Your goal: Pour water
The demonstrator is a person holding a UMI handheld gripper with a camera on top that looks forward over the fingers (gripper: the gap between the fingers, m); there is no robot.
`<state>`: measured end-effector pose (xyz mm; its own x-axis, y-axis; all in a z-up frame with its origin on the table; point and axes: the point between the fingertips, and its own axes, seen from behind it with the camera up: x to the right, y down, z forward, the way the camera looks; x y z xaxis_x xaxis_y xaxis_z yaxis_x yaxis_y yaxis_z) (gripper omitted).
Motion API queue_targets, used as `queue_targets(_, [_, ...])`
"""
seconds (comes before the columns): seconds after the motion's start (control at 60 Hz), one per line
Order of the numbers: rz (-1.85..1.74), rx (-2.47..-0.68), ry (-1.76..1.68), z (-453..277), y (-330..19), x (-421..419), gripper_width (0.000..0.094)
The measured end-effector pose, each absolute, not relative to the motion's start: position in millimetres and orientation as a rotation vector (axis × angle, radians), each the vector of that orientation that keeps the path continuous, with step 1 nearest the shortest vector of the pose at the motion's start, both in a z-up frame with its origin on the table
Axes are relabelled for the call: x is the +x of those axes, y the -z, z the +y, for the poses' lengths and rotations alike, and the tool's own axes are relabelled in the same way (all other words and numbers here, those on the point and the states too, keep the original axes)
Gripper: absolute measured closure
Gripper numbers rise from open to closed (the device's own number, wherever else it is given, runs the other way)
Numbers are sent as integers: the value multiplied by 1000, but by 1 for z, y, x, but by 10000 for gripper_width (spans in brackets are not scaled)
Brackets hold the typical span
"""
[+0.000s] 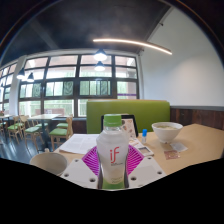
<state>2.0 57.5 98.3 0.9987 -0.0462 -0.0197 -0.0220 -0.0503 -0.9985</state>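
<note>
A clear plastic bottle (113, 150) with a green cap and a pink "if" logo stands upright between my fingers. My gripper (113, 162) has its pink pads (92, 160) pressed against both sides of the bottle. The bottle's base hangs over the near edge of the wooden table (200, 145). A white bowl (167, 131) stands on the table beyond the fingers to the right. A second pale bowl (48, 162) sits close on the left, partly hidden by the left finger.
Papers (80, 143) lie on the table behind the bottle. A green bench back (150, 112) stands beyond the table. Chairs and tables (30, 128) fill the room to the left, under large windows.
</note>
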Motion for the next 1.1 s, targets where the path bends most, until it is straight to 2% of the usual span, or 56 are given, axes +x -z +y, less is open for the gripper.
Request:
queue_targets(0.15, [51,-1610,30,58,-102,4,635])
queue_targets(0.25, [52,-1634,28,57,-101,10,569])
queue_targets(0.367, [25,-1702,7,40,-104,6,384])
queue_targets(0.417, [5,-1712,-17,30,-113,8,206])
queue_targets(0.433, [4,-1707,-29,34,-109,7,90])
queue_targets(0.45, [-1,-1705,-44,27,-111,5,77])
queue_targets(0.5, [-2,-1714,-70,12,-117,9,119])
queue_targets(0.8, [-28,-1675,-94,-119,-171,15,112])
queue_targets(1.1, [-49,-1679,-181,-213,-173,14,110])
